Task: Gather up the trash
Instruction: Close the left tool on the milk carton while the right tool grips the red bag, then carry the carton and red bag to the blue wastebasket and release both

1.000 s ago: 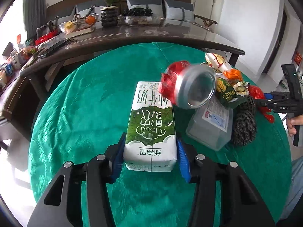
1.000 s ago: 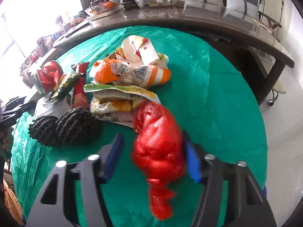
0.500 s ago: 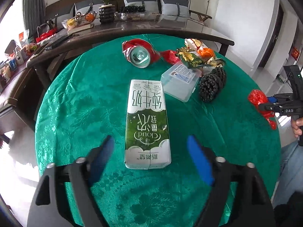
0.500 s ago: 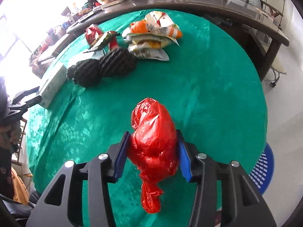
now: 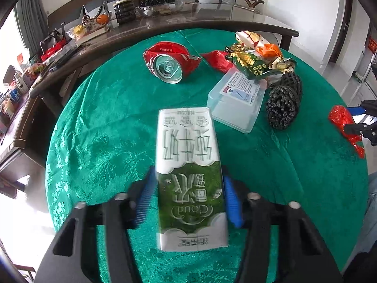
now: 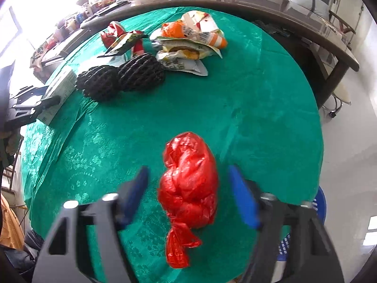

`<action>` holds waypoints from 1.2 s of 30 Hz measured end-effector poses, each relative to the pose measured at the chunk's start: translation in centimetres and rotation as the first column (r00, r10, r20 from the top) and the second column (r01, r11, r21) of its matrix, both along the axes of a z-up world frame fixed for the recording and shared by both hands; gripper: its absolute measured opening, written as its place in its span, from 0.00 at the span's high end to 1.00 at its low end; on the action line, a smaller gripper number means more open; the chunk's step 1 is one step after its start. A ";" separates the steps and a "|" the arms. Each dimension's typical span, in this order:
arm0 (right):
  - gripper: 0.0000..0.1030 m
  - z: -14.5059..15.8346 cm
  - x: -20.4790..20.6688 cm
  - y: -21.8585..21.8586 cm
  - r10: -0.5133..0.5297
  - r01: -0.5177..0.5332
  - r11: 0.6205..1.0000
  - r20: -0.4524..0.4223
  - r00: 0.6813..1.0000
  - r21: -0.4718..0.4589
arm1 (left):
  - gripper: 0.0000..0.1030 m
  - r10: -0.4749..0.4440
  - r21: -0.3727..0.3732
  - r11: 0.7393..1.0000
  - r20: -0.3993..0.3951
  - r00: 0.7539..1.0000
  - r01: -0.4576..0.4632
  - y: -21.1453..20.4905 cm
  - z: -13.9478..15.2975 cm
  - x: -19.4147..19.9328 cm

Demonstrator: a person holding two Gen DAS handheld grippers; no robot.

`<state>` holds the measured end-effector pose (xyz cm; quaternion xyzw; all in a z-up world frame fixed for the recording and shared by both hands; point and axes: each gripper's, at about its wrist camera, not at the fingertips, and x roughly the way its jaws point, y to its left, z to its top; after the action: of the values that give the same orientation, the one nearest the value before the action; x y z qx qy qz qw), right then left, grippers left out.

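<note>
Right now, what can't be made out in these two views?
Blue basket: right wrist view, mostly hidden behind the edge of the table; contents unseen.
Clear plastic box: left wrist view, label print too small; far corner under a green snack wrapper.
Milk carton: left wrist view, near-end print smeared by blur.

A green-and-white milk carton [image 5: 188, 176] lies flat on the green-clothed counter [image 5: 99, 122], and a knotted red plastic bag [image 6: 188, 188] rests near its edge.
</note>
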<state>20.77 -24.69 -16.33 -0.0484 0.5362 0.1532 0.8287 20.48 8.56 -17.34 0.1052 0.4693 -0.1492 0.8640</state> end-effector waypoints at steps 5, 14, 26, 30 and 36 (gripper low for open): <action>0.62 1.1 -1.0 -0.7 -0.026 0.023 0.998 0.038 0.999 0.056 | 0.54 0.034 -0.053 0.998 0.009 0.999 -0.034 0.7 1.0 -1.1; 0.63 4.0 -2.6 -7.2 -0.155 0.135 0.971 0.087 0.984 0.199 | 0.54 -0.045 -0.189 0.980 0.092 0.995 0.061 -4.0 7.0 -4.8; 0.63 2.9 -6.3 -24.9 -0.466 0.453 0.881 0.085 0.881 0.136 | 0.54 -0.341 -0.312 0.888 0.050 0.939 0.339 -26.0 8.0 -4.6; 0.63 0.7 -6.8 -29.2 -0.528 0.519 0.846 0.056 0.848 0.118 | 0.54 -0.438 -0.313 0.855 -0.006 0.899 0.414 -34.6 5.9 -4.9; 0.63 -2.9 -6.6 -33.4 -0.575 0.569 0.809 -0.003 0.818 0.144 | 0.53 -0.514 -0.306 0.828 -0.078 0.854 0.470 -44.7 2.0 -5.1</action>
<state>14.17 -58.13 -19.21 0.1696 0.4971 -0.0675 0.8483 15.34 -36.15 -15.33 0.0895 0.4673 -0.4389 0.7622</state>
